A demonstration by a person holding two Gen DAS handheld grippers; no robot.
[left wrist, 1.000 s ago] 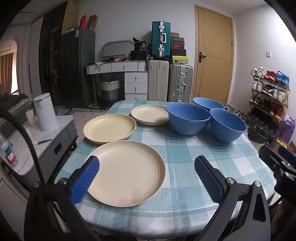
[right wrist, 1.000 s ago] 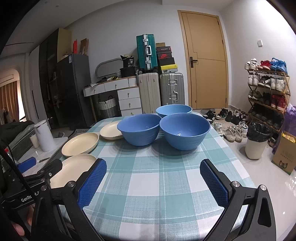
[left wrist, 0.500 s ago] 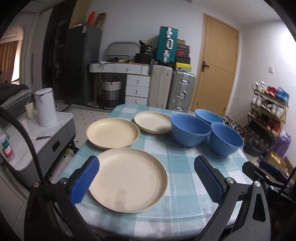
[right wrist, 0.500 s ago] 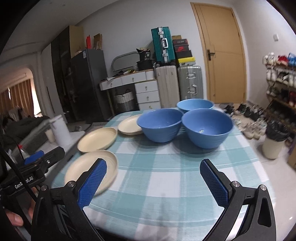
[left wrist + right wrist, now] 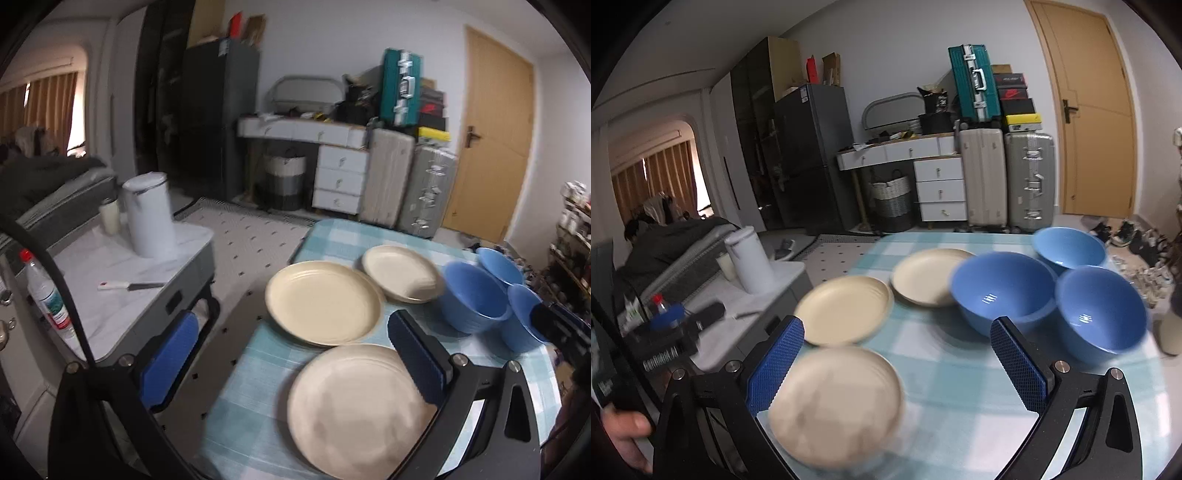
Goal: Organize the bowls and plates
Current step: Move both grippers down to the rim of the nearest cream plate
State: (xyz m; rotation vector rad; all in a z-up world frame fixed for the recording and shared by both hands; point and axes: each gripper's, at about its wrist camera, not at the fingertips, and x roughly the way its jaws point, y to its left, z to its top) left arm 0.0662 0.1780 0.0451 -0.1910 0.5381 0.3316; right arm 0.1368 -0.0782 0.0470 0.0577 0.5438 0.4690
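Three cream plates lie on the teal checked table [image 5: 236, 424]: a near plate [image 5: 362, 406], a middle plate [image 5: 325, 306] and a far plate [image 5: 402, 273]. To their right, three blue bowls [image 5: 476, 302] stand close together. My left gripper [image 5: 293, 360] is open and empty at the table's near left edge, its right finger over the near plate. My right gripper [image 5: 897, 365] is also open and empty; it hovers above the near plate [image 5: 838, 402] and the checked cloth [image 5: 960, 369]. The nearest bowls [image 5: 1004, 291] [image 5: 1100, 317] lie ahead of it. Both views are blurred.
A grey side cabinet [image 5: 147, 280] left of the table carries a white kettle [image 5: 149, 214], a bottle [image 5: 48, 295] and a knife [image 5: 129, 285]. Suitcases [image 5: 428, 192], white drawers and a wooden door [image 5: 491, 140] stand behind. A hand [image 5: 624, 432] holds the left gripper's handle.
Both grippers have swung to the left and risen slightly; the left one now hangs partly beyond the table's left edge. Plates and bowls have not moved. Both stay open.
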